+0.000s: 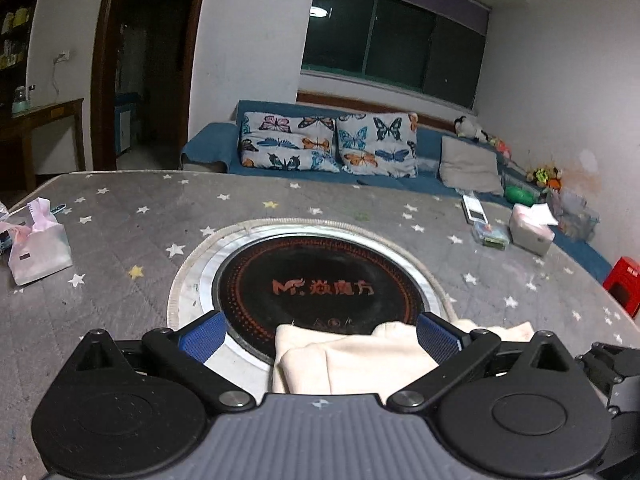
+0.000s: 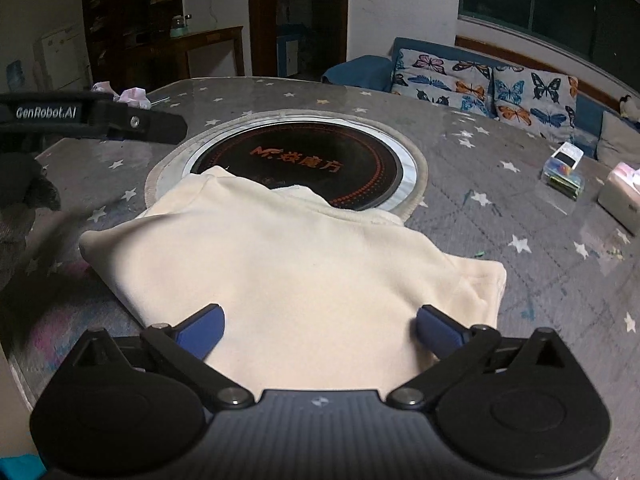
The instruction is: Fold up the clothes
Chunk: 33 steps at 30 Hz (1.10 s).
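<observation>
Lying on the counter (image 2: 500,224) is a cream shirt (image 2: 280,264), and it is already doubled over into a thick, neat pad with layers showing at its edges. Its far edge covers a bit of the round black cooker plate (image 2: 320,160) set in the middle of the counter. The right tongs (image 2: 320,326) hang just over the near edge of the shirt, spread wide, with nothing between them. The left tongs (image 1: 320,336) are also spread wide and hold nothing; they hang over the shirt's other side, so each pair can reach one end of the cloth. That spacing makes sense for folding, because two far-apart grips keep the cloth flat when it is lifted. I think this fits two moments: the shirt may need one more fold, or it may be done and just let go. I cannot tell which. A tissue box (image 2: 622,196) and a small clear box (image 2: 562,170) sit well apart, far to the right, so they leave the shirt plenty of room.
</observation>
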### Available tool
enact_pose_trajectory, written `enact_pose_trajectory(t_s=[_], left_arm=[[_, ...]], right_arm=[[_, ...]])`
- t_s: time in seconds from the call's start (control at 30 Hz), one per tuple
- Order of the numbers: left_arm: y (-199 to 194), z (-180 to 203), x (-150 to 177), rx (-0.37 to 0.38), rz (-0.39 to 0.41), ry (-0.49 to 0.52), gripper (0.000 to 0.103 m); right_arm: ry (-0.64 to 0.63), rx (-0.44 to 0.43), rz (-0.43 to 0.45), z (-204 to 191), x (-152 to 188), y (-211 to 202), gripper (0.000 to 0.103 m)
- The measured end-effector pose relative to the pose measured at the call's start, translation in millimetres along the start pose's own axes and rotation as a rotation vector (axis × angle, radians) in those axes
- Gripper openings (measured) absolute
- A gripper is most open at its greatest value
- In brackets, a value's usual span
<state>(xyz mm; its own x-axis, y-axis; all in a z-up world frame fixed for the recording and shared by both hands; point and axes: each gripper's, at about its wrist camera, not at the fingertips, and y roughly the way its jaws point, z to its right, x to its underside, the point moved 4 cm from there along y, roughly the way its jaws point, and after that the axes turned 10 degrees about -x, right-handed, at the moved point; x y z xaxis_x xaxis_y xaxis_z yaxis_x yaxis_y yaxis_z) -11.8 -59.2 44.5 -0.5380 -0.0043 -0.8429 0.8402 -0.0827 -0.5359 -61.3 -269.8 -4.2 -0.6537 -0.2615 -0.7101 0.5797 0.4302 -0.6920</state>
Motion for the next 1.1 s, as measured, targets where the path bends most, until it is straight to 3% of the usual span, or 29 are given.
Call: enact_pose_trajectory(t_s=[1.1], left_arm=[[-3.4,3.2,10.3,0.014,-0.051,-0.003,0.103]], right_arm=[[-0.005,0.043,-0.007,-5.9,-2.5,-0.9,0.103]])
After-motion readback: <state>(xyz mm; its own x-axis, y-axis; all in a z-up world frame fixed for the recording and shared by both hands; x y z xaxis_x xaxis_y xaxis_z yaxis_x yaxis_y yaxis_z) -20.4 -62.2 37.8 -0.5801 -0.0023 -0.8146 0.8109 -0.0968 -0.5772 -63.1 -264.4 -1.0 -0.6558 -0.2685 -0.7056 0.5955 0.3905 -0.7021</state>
